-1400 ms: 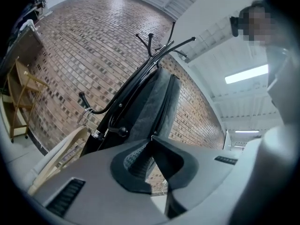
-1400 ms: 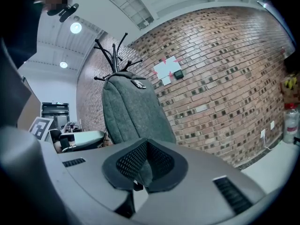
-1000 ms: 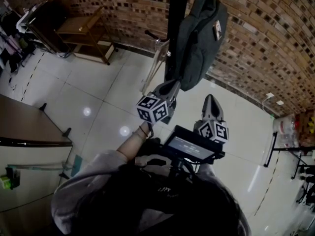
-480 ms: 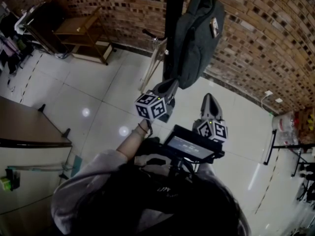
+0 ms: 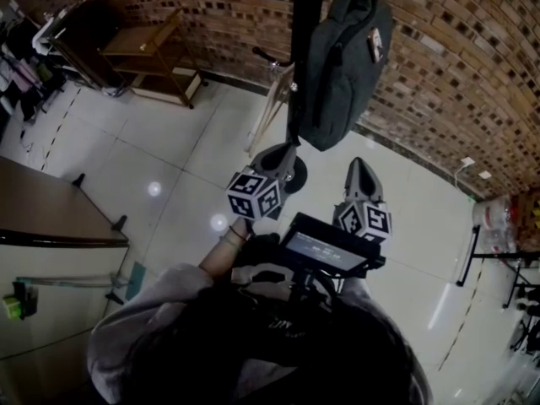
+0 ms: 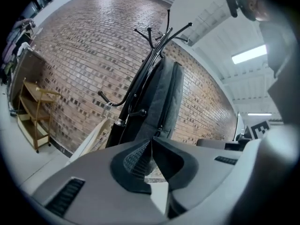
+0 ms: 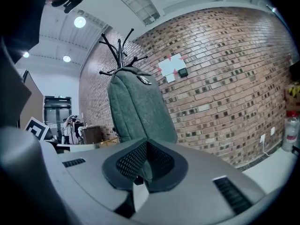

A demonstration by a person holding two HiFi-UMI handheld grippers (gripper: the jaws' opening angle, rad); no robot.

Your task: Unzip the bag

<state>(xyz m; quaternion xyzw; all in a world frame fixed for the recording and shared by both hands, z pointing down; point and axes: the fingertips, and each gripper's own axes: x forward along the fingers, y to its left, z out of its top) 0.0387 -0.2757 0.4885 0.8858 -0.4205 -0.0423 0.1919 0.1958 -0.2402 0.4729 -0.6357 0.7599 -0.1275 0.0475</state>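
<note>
**Grey bag hung on a stand, both tongs clenched and empty**

Head view: A soft grey cloth bag (image 5: 342, 66) is seen hanging high on a thin black metal pole (image 5: 305, 24), in front of a rough brick wall (image 5: 447, 74). The floor (image 5: 169, 167) is made of shiny white tiles. The left gripper (image 5: 291, 150) is held up just under the bag's lower end. The right gripper (image 5: 360, 167) is held beside it, a bit lower. The bag is not touched by either one.

Left gripper view: The bag (image 6: 161, 107) is seen from its narrow side, long and flat, hung on the stand (image 6: 140, 83) with its bent hooks. The left gripper (image 6: 150, 142) is clenched. Its dotted dark pads are pressed tip to tip, and nothing is held between them. A small wooden shelf (image 6: 33, 111) is seen by the wall.

Right gripper view: The bag (image 7: 138, 111) is shown from its wide, rounded side, against the bricks (image 7: 225, 78). The right gripper (image 7: 147, 142) is clenched too, its tips are touching, and nothing is gripped.
</note>
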